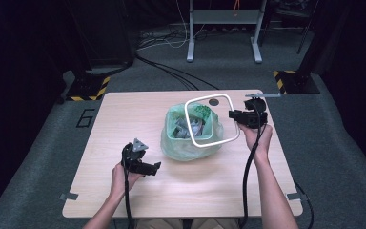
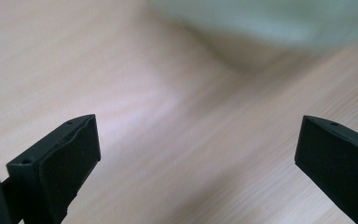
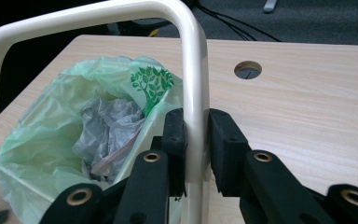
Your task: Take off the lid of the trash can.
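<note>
A small bin lined with a pale green bag [image 1: 187,138] stands at the table's middle, crumpled grey waste [image 3: 108,130] inside it. A white square ring [image 1: 212,120] hangs tilted above the bin's right side. My right gripper [image 1: 232,114] is shut on the ring's bar [image 3: 195,107], both pads pressing it. My left gripper [image 1: 156,167] is low over the table, left of the bag. Its jaws stand wide apart with bare wood between the fingertips [image 2: 72,154], and the bag's blurred edge [image 2: 270,28] lies ahead.
A round cable hole [image 1: 214,101] lies behind the bin. The wooden table [image 1: 124,114] has bare wood at left and front. A metal stand [image 1: 224,19], floor cables and striped floor blocks [image 1: 293,81] lie beyond the far edge.
</note>
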A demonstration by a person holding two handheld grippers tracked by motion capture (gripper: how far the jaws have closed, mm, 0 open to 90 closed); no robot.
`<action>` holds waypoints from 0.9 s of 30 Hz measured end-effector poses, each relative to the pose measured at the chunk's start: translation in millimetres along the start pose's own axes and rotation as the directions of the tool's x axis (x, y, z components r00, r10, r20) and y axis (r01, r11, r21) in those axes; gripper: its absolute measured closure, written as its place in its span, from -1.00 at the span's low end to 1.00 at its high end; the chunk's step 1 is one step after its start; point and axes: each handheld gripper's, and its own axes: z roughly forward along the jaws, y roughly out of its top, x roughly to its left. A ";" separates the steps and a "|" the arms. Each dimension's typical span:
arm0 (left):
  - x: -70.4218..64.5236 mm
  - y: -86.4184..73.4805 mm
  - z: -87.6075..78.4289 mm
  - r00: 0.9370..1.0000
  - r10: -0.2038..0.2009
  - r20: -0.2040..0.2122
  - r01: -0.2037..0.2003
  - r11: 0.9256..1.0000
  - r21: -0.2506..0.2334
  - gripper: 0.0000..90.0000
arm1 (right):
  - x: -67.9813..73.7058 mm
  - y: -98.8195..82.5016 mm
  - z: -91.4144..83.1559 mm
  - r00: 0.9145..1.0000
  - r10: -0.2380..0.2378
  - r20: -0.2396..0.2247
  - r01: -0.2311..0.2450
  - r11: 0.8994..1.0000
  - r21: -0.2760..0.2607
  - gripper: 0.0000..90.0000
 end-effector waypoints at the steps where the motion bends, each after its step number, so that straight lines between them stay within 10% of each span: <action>1: 1.0 -7.2 4.6 1.000 -0.013 0.000 0.013 1.000 0.009 -1.00 | -0.6 -0.2 -1.3 1.000 -0.001 -0.003 0.001 1.000 -0.005 0.71; 7: -1.4 -35.6 23.8 1.000 -0.024 0.000 0.024 1.000 -0.011 -1.00 | -6.3 -2.2 -9.1 1.000 0.003 -0.010 -0.003 1.000 -0.017 0.71; 27: -3.1 -37.4 26.0 0.999 -0.048 -0.021 0.047 0.998 -0.050 -0.98 | -16.0 -14.3 -22.0 1.000 0.006 -0.010 -0.006 1.000 -0.027 0.71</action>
